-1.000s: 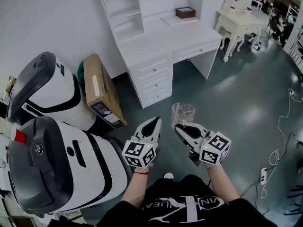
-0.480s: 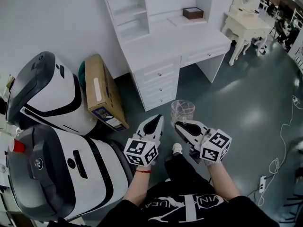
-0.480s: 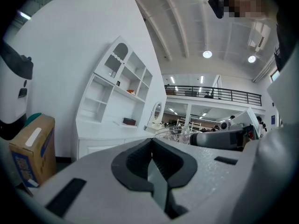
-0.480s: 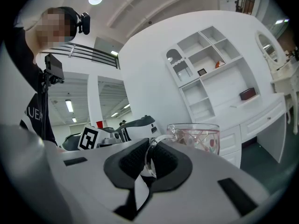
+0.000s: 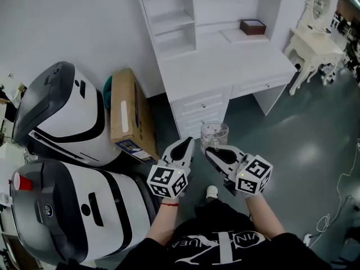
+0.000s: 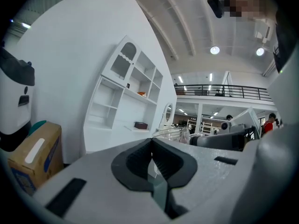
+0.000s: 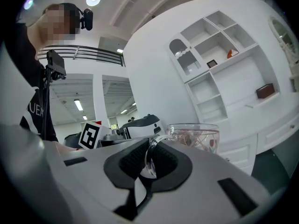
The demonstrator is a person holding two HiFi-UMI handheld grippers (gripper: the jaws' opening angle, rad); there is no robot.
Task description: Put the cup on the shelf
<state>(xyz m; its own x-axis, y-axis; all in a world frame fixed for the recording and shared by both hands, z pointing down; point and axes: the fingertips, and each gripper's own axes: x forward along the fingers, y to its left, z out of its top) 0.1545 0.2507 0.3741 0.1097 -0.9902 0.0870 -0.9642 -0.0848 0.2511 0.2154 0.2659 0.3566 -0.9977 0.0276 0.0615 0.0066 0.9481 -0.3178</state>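
Observation:
A clear glass cup point(image 5: 214, 134) with a red pattern hangs in the air, held by its handle point(image 7: 150, 157) in my right gripper point(image 5: 215, 152), which is shut on it. The cup's bowl point(image 7: 196, 136) shows just past the jaws in the right gripper view. My left gripper point(image 5: 183, 148) is beside it on the left, shut with nothing in it point(image 6: 152, 158). The white desk with shelves point(image 5: 216, 24) stands ahead; its open shelf compartments point(image 5: 171, 24) show at the upper middle of the head view. The shelf unit point(image 6: 122, 108) is also ahead in the left gripper view.
Two large white-and-grey machines point(image 5: 62, 114) stand at the left. A cardboard box point(image 5: 128, 117) leans between them and the desk. A brown box point(image 5: 252, 27) lies on the desk top. A white dressing table point(image 5: 318, 35) stands at the right. Cables point(image 5: 334, 207) lie on the grey floor.
The view has moved toward the desk, which now sits nearer and more central. Both grippers keep their pose, and the cup stays in the right one.

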